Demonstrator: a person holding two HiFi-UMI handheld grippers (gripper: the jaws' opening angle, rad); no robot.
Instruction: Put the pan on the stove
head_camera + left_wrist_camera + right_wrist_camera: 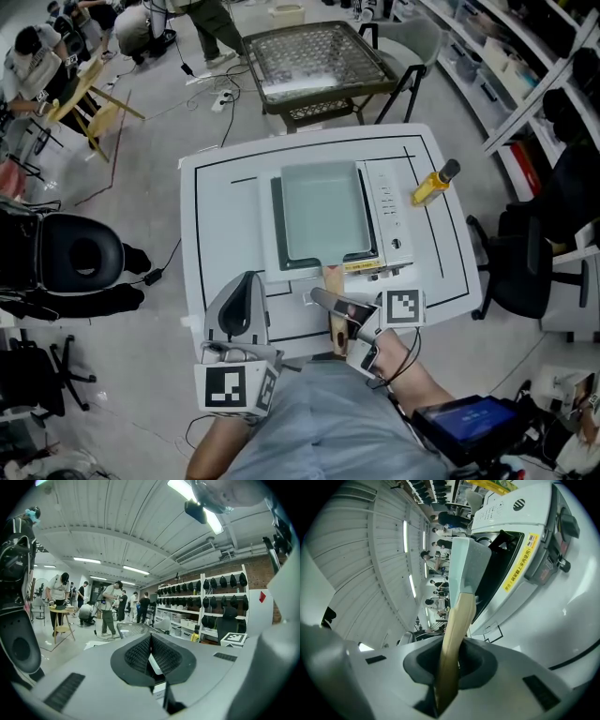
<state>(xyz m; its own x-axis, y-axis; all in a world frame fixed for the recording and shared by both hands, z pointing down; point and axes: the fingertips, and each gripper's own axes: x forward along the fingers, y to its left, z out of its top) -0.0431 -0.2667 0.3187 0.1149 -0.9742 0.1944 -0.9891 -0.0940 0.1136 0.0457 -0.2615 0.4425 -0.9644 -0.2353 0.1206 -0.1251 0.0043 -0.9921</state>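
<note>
A pale green square pan (323, 211) lies on the white stove (389, 211) in the middle of the white table (220, 202). Its wooden handle (335, 286) points toward me. My right gripper (328, 302) is shut on that handle just off the stove's near edge. In the right gripper view the handle (454, 634) runs out from between the jaws to the pan (466, 562) over the stove's black top (501, 559). My left gripper (246, 286) hovers at the table's front left, beside the stove, with its pads (136, 656) together and nothing held.
A yellow bottle (433, 184) lies on the table right of the stove. A mesh-topped stand (319, 61) is beyond the table, a black chair (80, 258) to the left and another (525, 262) to the right. Shelves (525, 66) line the right wall. People stand far left.
</note>
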